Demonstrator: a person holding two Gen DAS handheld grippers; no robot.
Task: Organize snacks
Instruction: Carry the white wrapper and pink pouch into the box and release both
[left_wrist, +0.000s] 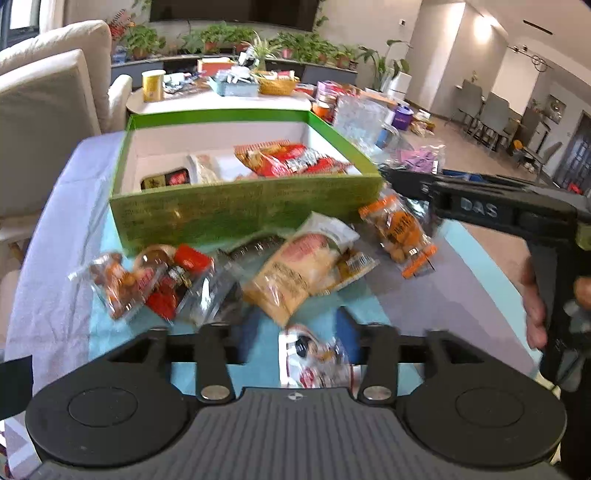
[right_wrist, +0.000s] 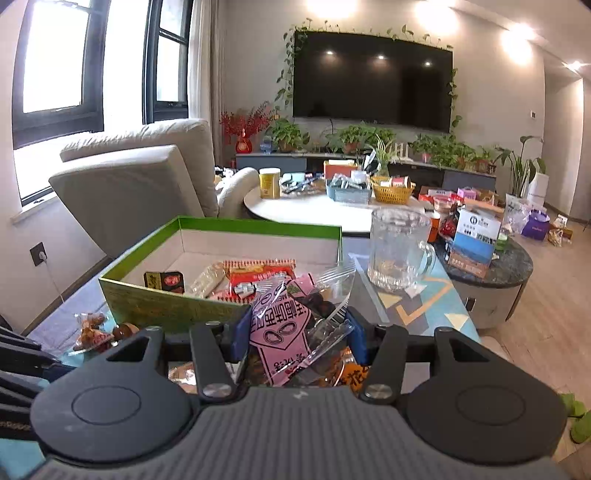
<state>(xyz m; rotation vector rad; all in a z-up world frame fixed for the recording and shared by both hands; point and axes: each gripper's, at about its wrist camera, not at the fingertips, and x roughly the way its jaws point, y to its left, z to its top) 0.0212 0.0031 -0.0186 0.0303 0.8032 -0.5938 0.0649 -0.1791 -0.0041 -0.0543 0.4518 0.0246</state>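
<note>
A pink-and-clear plastic snack packet (right_wrist: 291, 321) is pinched upright in the right gripper (right_wrist: 295, 332); the green cardboard box (right_wrist: 166, 306) lies just ahead, centre-left. The left gripper (left_wrist: 295, 343) seems open, astride a small wrapped snack (left_wrist: 317, 358).

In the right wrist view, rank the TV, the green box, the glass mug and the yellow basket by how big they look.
1. TV and green box: look about equal, and the box is much nearer, so unranked.
2. Glass mug.
3. Yellow basket, farther back, so its true size is unsure.

Green box (right_wrist: 177, 306) wall and glass mug (right_wrist: 399, 251) ahead.
</note>
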